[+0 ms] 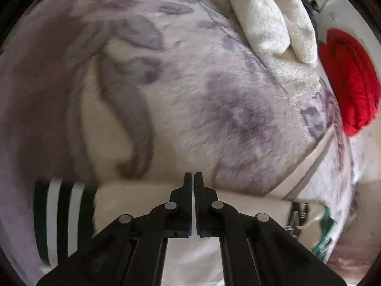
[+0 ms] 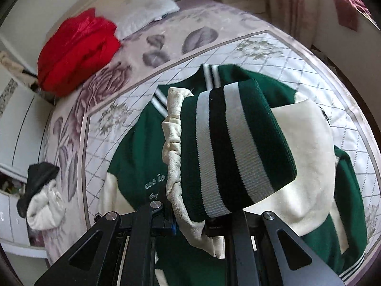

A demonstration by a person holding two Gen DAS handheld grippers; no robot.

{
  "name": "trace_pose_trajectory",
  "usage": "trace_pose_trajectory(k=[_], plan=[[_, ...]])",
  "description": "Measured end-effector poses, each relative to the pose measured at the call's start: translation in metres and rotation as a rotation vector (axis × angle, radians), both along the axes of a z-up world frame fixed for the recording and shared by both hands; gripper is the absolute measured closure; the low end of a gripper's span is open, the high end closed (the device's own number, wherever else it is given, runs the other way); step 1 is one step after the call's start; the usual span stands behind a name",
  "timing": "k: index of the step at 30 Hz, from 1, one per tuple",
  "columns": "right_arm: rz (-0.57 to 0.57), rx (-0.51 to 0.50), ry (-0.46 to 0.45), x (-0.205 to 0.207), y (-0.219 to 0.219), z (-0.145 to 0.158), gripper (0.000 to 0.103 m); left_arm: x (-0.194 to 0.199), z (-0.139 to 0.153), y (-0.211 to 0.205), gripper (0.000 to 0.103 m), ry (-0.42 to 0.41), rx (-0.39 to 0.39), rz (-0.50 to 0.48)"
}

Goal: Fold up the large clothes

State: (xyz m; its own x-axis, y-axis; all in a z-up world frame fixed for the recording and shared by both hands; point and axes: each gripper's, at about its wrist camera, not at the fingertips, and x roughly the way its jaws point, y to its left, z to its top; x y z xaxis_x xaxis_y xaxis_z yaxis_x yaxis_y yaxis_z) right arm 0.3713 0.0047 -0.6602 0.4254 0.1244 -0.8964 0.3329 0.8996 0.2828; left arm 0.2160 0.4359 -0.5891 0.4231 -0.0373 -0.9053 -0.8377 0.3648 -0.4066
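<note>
A green varsity jacket (image 2: 142, 147) with cream sleeves lies spread on the bed. My right gripper (image 2: 190, 224) is shut on the jacket's cream sleeve (image 2: 307, 166) near its striped green cuff (image 2: 228, 147) and holds it lifted above the jacket body; its fingertips are hidden by the cloth. My left gripper (image 1: 193, 178) is shut with nothing between its jaws, over a cream sleeve (image 1: 133, 200) with a striped cuff (image 1: 62, 217) near the bed's edge.
A flowered pale bedspread (image 2: 152, 54) covers the bed. A red garment (image 2: 76, 50) and a white pillow (image 2: 145, 12) lie at the head. A cream fleece (image 1: 281, 26) lies on the bed; it also shows in the right wrist view (image 2: 45, 205) at the left edge.
</note>
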Motion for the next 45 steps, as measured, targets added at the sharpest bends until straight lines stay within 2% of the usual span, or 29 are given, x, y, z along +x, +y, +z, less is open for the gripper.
trace_pose_trajectory(k=[1, 3, 4, 5, 8, 10, 11, 12, 13, 14, 16, 20, 22, 24, 27, 29, 32, 34, 36, 37, 41, 45], plan=[[0.011, -0.003, 0.005, 0.003, 0.007, -0.001, 0.088, 0.002, 0.004, 0.006, 0.102, -0.015, -0.020, -0.046], [0.019, -0.007, 0.019, 0.009, 0.016, -0.003, 0.088, -0.007, 0.019, 0.011, 0.102, -0.026, -0.033, -0.106], [0.026, 0.008, 0.026, 0.011, 0.019, -0.007, 0.088, -0.015, 0.024, 0.010, 0.097, -0.042, -0.048, -0.121], [0.030, 0.011, 0.033, 0.013, 0.022, -0.007, 0.088, -0.022, 0.025, 0.008, 0.097, -0.034, -0.064, -0.130], [0.038, 0.011, 0.058, 0.015, 0.030, -0.013, 0.088, -0.051, 0.015, 0.003, 0.097, 0.049, -0.095, -0.139], [0.044, 0.007, 0.077, 0.015, 0.035, -0.017, 0.088, -0.077, 0.010, 0.003, 0.094, 0.082, -0.061, -0.114], [0.050, 0.006, 0.083, 0.015, 0.037, -0.017, 0.088, -0.088, 0.007, 0.003, 0.081, 0.082, -0.065, -0.094], [0.058, 0.003, 0.088, 0.015, 0.039, -0.018, 0.088, -0.098, 0.001, 0.003, 0.069, 0.057, -0.099, -0.067], [0.071, -0.008, 0.094, 0.015, 0.042, -0.020, 0.088, -0.106, -0.005, 0.001, 0.043, 0.025, -0.146, -0.036], [0.079, -0.018, 0.095, 0.015, 0.044, -0.020, 0.088, -0.108, -0.009, -0.002, 0.035, 0.007, -0.173, -0.015], [0.098, -0.031, 0.106, 0.015, 0.048, -0.025, 0.088, -0.103, -0.016, -0.008, 0.034, 0.021, -0.182, 0.004], [0.110, -0.036, 0.137, 0.017, 0.054, -0.033, 0.088, -0.085, -0.022, -0.011, 0.033, 0.112, -0.118, -0.041], [0.115, -0.037, 0.150, 0.017, 0.057, -0.035, 0.088, -0.081, -0.014, -0.013, 0.033, 0.161, -0.113, -0.060], [0.120, -0.030, 0.157, 0.017, 0.059, -0.035, 0.088, -0.089, 0.002, -0.016, 0.033, 0.164, -0.116, -0.036], [0.132, -0.036, 0.153, 0.017, 0.060, -0.033, 0.088, -0.113, 0.008, -0.025, 0.033, 0.146, -0.202, 0.047], [0.134, -0.038, 0.153, 0.017, 0.060, -0.033, 0.088, -0.124, 0.001, -0.036, 0.033, 0.123, -0.274, 0.088], [0.137, -0.033, 0.162, 0.016, 0.059, -0.036, 0.088, -0.122, -0.020, -0.045, 0.033, 0.097, -0.295, 0.139], [0.143, -0.034, 0.169, 0.016, 0.060, -0.039, 0.088, -0.107, -0.024, -0.044, 0.033, 0.083, -0.232, 0.177], [0.153, -0.039, 0.172, 0.017, 0.062, -0.040, 0.088, -0.097, -0.020, -0.039, 0.061, 0.083, -0.129, 0.207], [0.163, -0.047, 0.171, 0.018, 0.064, -0.040, 0.088, -0.089, -0.015, -0.034, 0.085, 0.070, -0.080, 0.203], [0.191, -0.070, 0.166, 0.024, 0.070, -0.038, 0.088, -0.068, 0.010, -0.007, 0.088, 0.017, 0.062, 0.153], [0.228, -0.123, 0.132, 0.039, 0.092, -0.026, 0.088, -0.044, 0.026, 0.037, 0.088, -0.020, 0.117, 0.113]])
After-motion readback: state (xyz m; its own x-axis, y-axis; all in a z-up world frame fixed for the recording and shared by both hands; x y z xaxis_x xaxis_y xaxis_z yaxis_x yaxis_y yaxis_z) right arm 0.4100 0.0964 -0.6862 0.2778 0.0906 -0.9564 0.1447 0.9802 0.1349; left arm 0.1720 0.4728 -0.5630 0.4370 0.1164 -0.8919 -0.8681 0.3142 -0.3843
